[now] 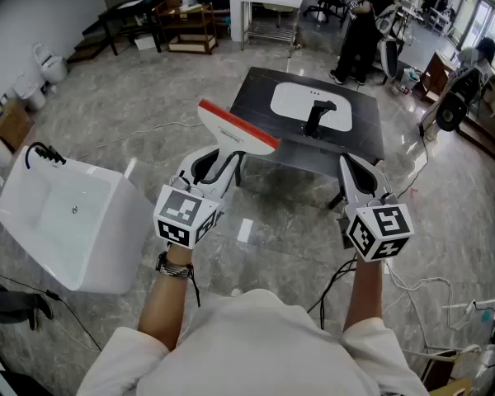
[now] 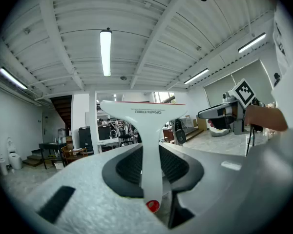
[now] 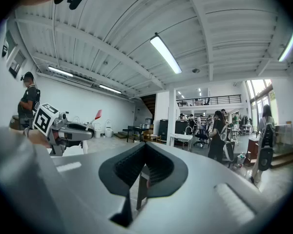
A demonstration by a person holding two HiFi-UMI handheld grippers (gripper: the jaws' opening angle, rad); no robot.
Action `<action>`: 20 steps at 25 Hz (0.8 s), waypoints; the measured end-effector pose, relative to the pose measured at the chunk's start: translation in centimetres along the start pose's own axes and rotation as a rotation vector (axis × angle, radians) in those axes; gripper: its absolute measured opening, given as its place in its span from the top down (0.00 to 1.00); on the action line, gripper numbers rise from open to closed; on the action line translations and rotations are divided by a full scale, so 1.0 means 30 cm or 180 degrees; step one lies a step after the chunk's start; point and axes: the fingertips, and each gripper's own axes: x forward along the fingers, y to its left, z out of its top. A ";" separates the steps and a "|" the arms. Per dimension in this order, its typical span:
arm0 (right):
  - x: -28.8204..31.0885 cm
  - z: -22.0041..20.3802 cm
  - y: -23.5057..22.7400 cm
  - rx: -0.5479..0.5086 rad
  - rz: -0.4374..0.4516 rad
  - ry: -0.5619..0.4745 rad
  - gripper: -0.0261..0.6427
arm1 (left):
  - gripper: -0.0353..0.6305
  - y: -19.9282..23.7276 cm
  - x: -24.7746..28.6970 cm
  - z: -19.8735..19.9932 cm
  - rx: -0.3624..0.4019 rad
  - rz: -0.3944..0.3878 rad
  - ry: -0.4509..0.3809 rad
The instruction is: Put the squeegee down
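A squeegee [image 1: 233, 130] with a white handle and a red blade edge is held level in the air by my left gripper [image 1: 221, 162], whose jaws are shut on the handle. In the left gripper view the handle [image 2: 150, 155] runs up between the dark pads and the wide head [image 2: 142, 113] spreads above them. My right gripper [image 1: 356, 167] hangs beside it to the right, shut with nothing in it; its pads meet at the tips [image 3: 144, 147]. Ahead and below stands a black table [image 1: 367, 126] with a white basin [image 1: 293, 101] and a black faucet [image 1: 317, 118].
A white tub [image 1: 62, 213] stands on the floor at the left. Toilets [image 1: 48, 64] line the left wall. A person [image 1: 359, 23] stands behind the table, among desks and chairs. Cables [image 1: 412, 291] trail over the floor at the right.
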 end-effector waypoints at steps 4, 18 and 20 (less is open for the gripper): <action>-0.004 0.006 -0.006 0.0029 0.0007 -0.0018 0.95 | 0.81 -0.006 0.004 -0.001 -0.0013 0.0000 0.0012; -0.017 -0.026 -0.050 -0.0113 0.0225 0.0009 0.97 | 0.81 -0.076 0.018 -0.036 -0.0082 0.0119 0.0097; -0.021 -0.037 -0.061 -0.0076 0.0240 -0.0025 0.97 | 0.81 -0.088 0.030 -0.051 -0.0086 0.0131 0.0114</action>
